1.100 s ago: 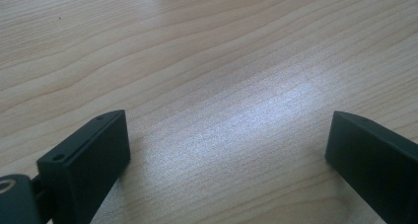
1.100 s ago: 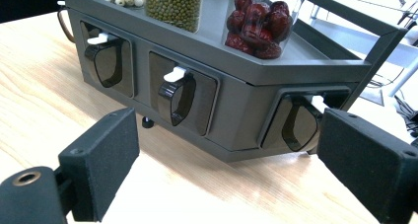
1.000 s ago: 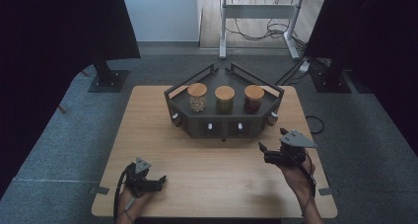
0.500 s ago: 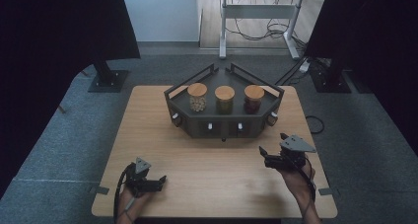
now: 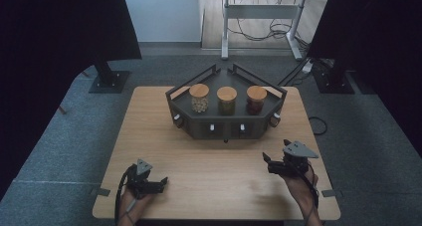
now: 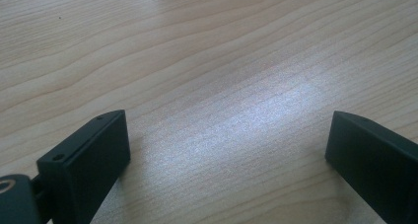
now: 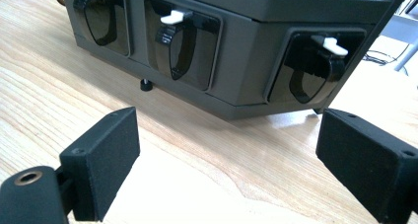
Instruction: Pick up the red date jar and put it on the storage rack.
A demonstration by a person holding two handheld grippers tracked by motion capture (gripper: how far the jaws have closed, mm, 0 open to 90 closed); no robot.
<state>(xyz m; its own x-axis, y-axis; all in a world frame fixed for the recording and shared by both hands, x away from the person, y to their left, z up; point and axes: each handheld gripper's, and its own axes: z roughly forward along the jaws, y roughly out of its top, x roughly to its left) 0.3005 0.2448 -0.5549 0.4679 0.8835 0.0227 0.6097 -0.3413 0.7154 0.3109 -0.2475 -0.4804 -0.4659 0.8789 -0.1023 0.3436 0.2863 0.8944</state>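
A: What differs from a second ago?

B: The right gripper has sunk a little toward the table; the left gripper has kept its place. The rack and its three jars haven't shifted.

A: Any writing to read?

B: None legible on the rack or jars.

A: And the jaws?

B: Both pairs are spread, nothing between them. The rack sits just ahead of the right gripper, its white-tipped latches facing it; it lies well apart from the left gripper, which rests over bare wood.

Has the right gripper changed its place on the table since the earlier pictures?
Yes. In the high view the right gripper has slid slightly toward the person's edge of the table, away from the dark rack holding the jars.
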